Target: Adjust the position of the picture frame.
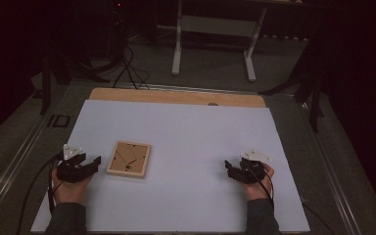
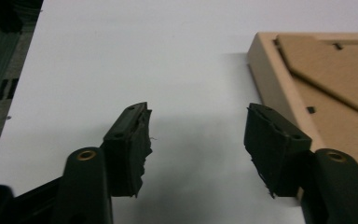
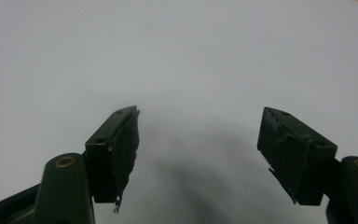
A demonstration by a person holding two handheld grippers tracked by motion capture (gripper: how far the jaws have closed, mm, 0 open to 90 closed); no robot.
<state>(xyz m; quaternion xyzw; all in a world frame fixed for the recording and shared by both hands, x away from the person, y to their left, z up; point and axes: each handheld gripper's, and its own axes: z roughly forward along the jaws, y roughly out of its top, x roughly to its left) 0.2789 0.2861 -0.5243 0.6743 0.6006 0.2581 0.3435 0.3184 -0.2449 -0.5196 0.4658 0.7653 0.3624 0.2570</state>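
Tan frame (image 1: pixel 129 159) (black marks), white table (image 1: pixel 186 137)

a wide white table top (image 1: pixel 186 142) lies mostly bare. the one obstacle on it is a flat wooden picture frame (image 1: pixel 129 159), lying back-side up toward the left. the left gripper (image 1: pixel 87 164) sits just beside the frame's left edge, jaws spread with nothing between them; in the left gripper view the frame (image 2: pixel 317 84) lies close past the right-hand jaw, while open white surface runs ahead and to the left. the right gripper (image 1: pixel 232 170) rests well apart from the frame, jaws apart, with bare table (image 3: pixel 177 60) ahead of it and between the two grippers.
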